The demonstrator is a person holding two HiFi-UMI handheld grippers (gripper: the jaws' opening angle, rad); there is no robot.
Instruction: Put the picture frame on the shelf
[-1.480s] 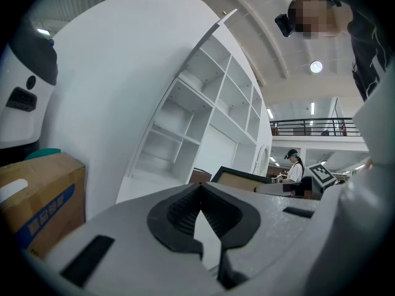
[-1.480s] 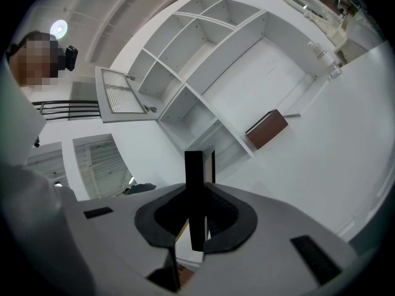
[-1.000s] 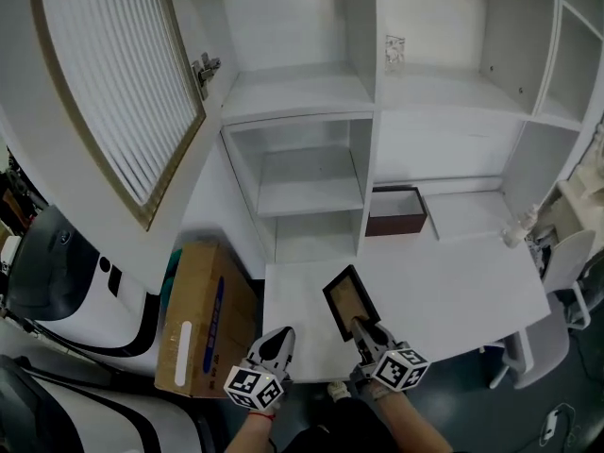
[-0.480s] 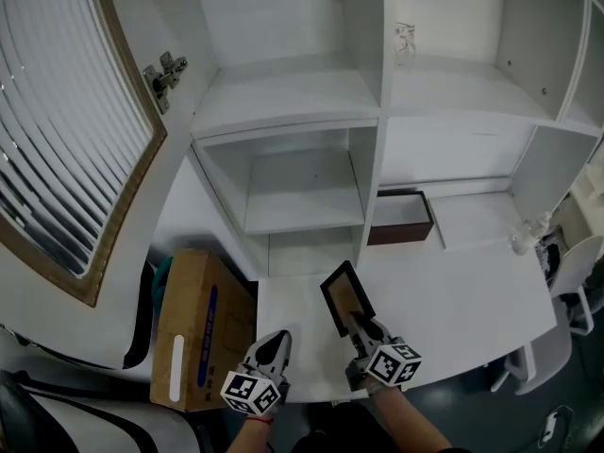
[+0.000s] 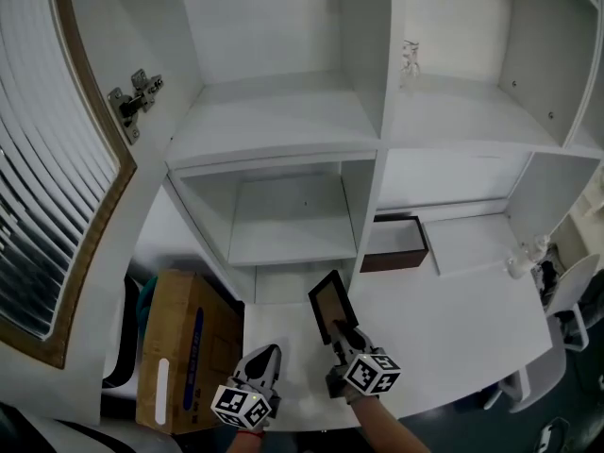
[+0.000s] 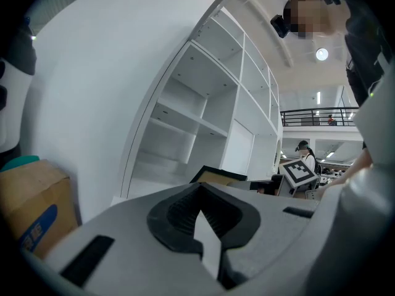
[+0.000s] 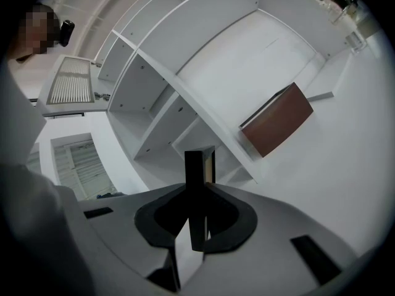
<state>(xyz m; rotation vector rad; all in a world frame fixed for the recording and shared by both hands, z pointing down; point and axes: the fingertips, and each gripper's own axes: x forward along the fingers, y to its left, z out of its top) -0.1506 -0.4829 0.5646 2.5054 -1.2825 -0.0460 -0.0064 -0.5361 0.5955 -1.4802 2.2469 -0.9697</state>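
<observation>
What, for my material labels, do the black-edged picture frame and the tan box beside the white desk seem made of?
Black-edged picture frame: dark matte border, wood or plastic, unclear which; its flat tan panel suggests cork or card. Tan box: likely cardboard, from its dull brown faces and creased edges.

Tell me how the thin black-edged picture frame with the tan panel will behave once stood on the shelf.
The black-edged picture frame looks stiff: it juts past the right gripper without sagging. Held by one edge, it may pivot if bumped. Being thin, it will probably tip unless leaned; no stand is visible.
</observation>
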